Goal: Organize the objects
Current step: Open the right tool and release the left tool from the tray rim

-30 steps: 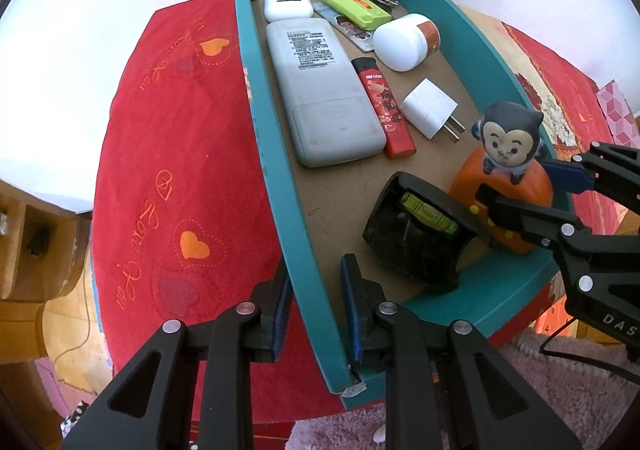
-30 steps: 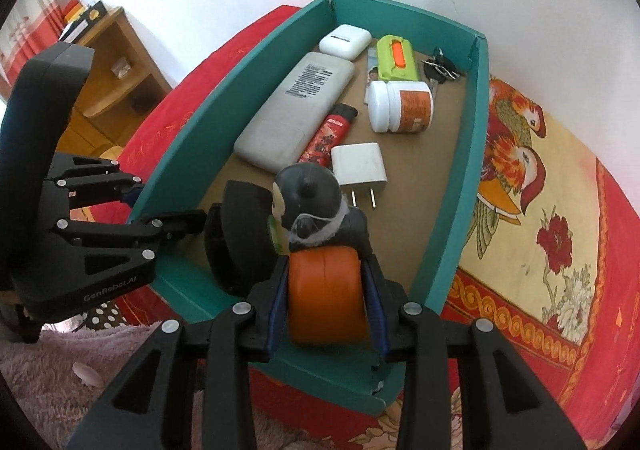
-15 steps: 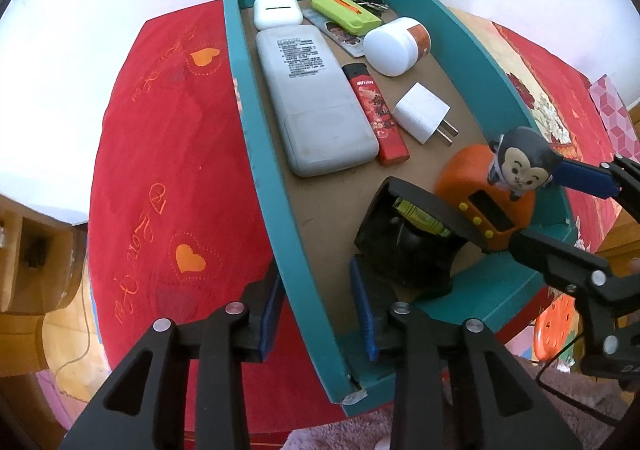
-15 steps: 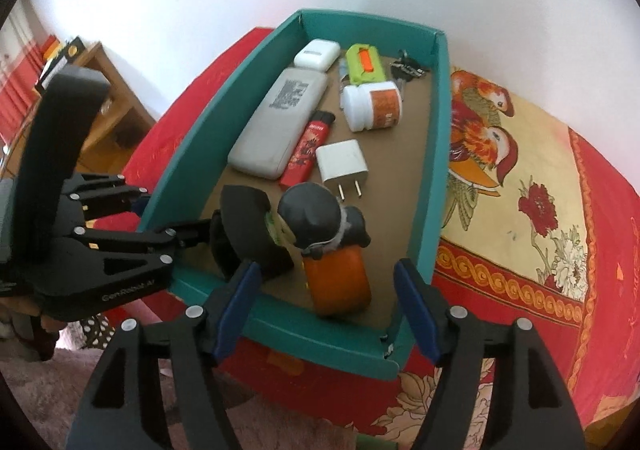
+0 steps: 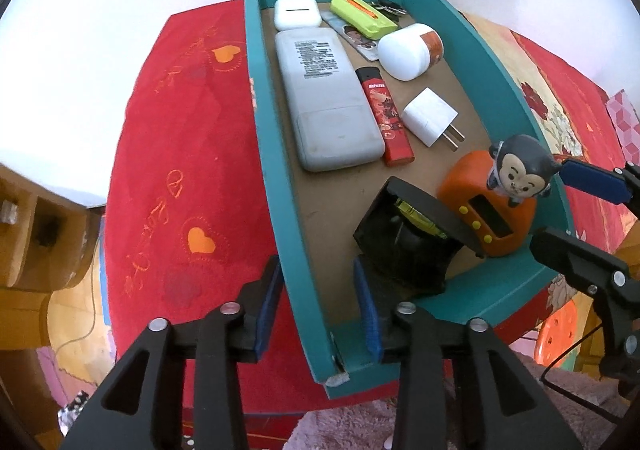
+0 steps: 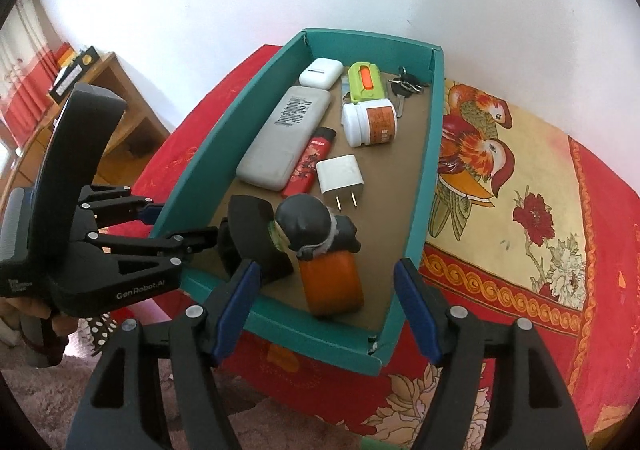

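The teal box [image 5: 280, 177] is seen on the red cloth [image 5: 180, 153], and all the objects are already inside it. The orange clock with a monkey figure [image 6: 328, 266] lies in the near end, just beside the black holder [image 5: 408, 238].

The right gripper [image 6: 326, 306] is held wide open above the clock, and nothing is gripped between its fingers. The left gripper [image 5: 316, 294] is opening. The left wall of the box stands between its 2 fingers, but the pads do not seem to press on it.

Several risks can be judged from here:

1. The clock seems to lean toward the near wall. If it is bumped by a finger while the right gripper is moved, it could be tipped against the black holder.
2. The inner finger of the left gripper is very near the black holder, so the holder could be pushed or dragged.
3. If the left gripper is lifted before it is open enough, the wall could be caught and the whole box shifted, and the small objects such as the charger [image 5: 430, 115] and the lighter [image 5: 386, 115] could be disturbed.
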Action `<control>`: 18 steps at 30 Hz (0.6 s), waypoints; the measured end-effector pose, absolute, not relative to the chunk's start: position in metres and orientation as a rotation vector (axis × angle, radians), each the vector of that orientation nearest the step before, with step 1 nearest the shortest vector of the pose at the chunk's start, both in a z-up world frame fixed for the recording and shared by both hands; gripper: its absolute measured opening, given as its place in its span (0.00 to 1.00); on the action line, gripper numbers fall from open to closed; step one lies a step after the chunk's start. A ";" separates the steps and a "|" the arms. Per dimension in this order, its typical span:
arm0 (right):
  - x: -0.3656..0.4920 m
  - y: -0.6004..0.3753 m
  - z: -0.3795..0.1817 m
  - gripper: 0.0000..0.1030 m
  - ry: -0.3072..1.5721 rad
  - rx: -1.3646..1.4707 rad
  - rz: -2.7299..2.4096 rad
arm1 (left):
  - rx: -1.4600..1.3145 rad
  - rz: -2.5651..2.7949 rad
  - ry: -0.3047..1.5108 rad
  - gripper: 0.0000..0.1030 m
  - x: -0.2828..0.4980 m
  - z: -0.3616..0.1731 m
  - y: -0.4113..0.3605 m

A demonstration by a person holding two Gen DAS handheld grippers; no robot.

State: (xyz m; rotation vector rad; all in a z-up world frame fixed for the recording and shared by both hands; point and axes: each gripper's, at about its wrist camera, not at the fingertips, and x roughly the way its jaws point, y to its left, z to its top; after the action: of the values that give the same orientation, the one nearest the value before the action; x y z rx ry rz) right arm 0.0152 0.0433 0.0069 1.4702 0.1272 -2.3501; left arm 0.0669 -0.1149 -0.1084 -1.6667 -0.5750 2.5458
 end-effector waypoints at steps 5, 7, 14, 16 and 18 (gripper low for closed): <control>0.015 0.057 0.007 0.68 0.061 1.465 -2.339 | -1.680 2.576 -0.605 0.60 0.077 -0.103 -0.118; 0.014 0.063 0.008 0.68 0.024 1.461 -2.338 | -1.683 2.611 -0.588 0.67 0.080 -0.099 -0.116; 0.019 0.084 0.014 0.74 -0.054 1.431 -2.363 | -1.659 2.697 -0.611 0.78 0.096 -0.087 -0.115; 0.020 0.090 0.016 0.76 -0.073 1.419 -2.377 | -1.648 2.714 -0.620 0.80 0.097 -0.083 -0.112; 0.021 0.096 0.020 0.76 -0.091 1.408 -2.392 | -1.628 2.740 -0.623 0.80 0.098 -0.077 -0.109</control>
State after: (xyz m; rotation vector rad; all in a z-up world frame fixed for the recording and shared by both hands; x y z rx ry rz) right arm 0.0208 0.0957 0.0198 1.4084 -0.0911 -2.3917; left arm 0.0982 -0.1093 -0.0771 -1.6283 -0.6226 2.7395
